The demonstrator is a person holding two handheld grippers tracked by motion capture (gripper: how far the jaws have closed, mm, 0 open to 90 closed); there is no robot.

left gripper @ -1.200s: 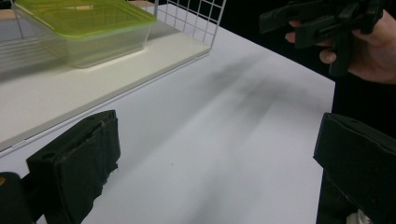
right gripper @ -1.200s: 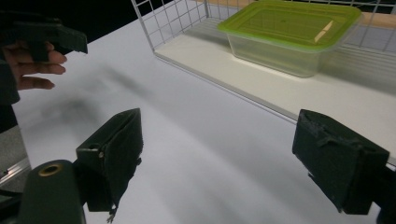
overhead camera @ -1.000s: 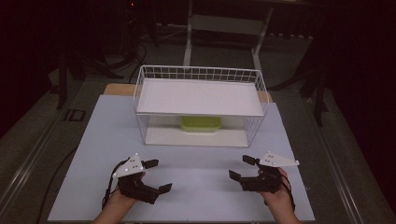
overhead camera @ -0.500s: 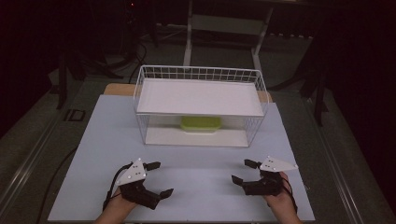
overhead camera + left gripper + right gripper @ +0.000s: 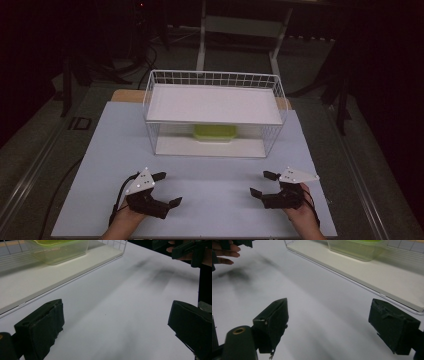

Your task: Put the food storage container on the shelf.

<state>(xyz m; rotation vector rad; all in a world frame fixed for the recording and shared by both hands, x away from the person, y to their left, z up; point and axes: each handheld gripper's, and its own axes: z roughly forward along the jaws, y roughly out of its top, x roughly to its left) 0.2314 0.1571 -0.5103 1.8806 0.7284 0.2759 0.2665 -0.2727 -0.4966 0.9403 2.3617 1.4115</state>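
Container [image 5: 215, 132], green-lidded clear plastic, sits on the lower shelf of the white wire rack [image 5: 215, 80], under the upper shelf board [image 5: 212, 104] and toward the back. Rack stands at the far middle of the white table [image 5: 100, 140]; its near side is open, with only the shelf edge between container and grippers. Left gripper [image 5: 165, 189] rests low near the front edge, jaws spread wide, holding nothing. Right gripper [image 5: 261, 184] lies opposite, well apart from it, jaws likewise spread and empty. Bare tabletop separates both from the rack. Dark floor surrounds the table.
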